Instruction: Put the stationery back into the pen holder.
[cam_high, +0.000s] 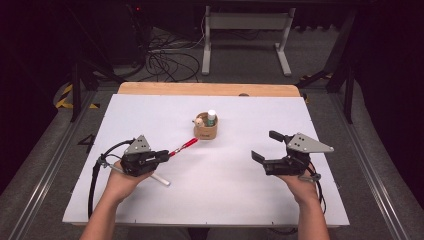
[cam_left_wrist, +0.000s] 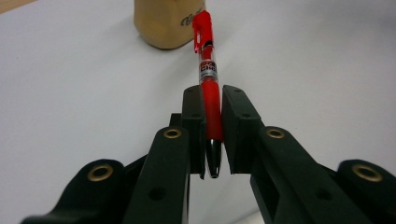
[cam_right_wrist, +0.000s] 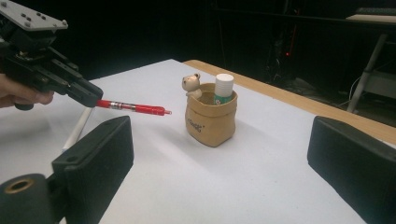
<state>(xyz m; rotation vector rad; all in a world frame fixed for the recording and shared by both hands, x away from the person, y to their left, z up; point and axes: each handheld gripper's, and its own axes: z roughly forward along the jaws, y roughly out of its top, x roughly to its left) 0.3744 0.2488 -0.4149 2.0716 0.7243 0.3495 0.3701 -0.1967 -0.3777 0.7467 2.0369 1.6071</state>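
I read the step in hand as dropping the red pen (cam_high: 183, 147) into the tan pouch (cam_high: 206, 131), which I use as my landmark. My left gripper (cam_high: 167, 154) sits left of the pouch and nearer me, its jaws clamped on the pen's grip near the tip end, so the clip end points at the pouch and stops just short of it, off the table. To do this well I would raise the pen above the pouch's rim, tilt it toward upright, and aim for the gap beside the white-capped bottle (cam_high: 212, 117) and the small bear figure (cam_high: 199, 121) already inside, releasing only once the end is below the rim. The soft pouch may tip if nudged. A white pen (cam_high: 160, 179) lies on the table near my left hand, well left of the pouch.

My right gripper (cam_high: 266, 145), right of the pouch, has its jaws wide apart and empty.

The left gripper view shows the pen's metal tip (cam_left_wrist: 213, 161) poking back between the jaws; the right gripper view shows the pen held roughly level above the table.
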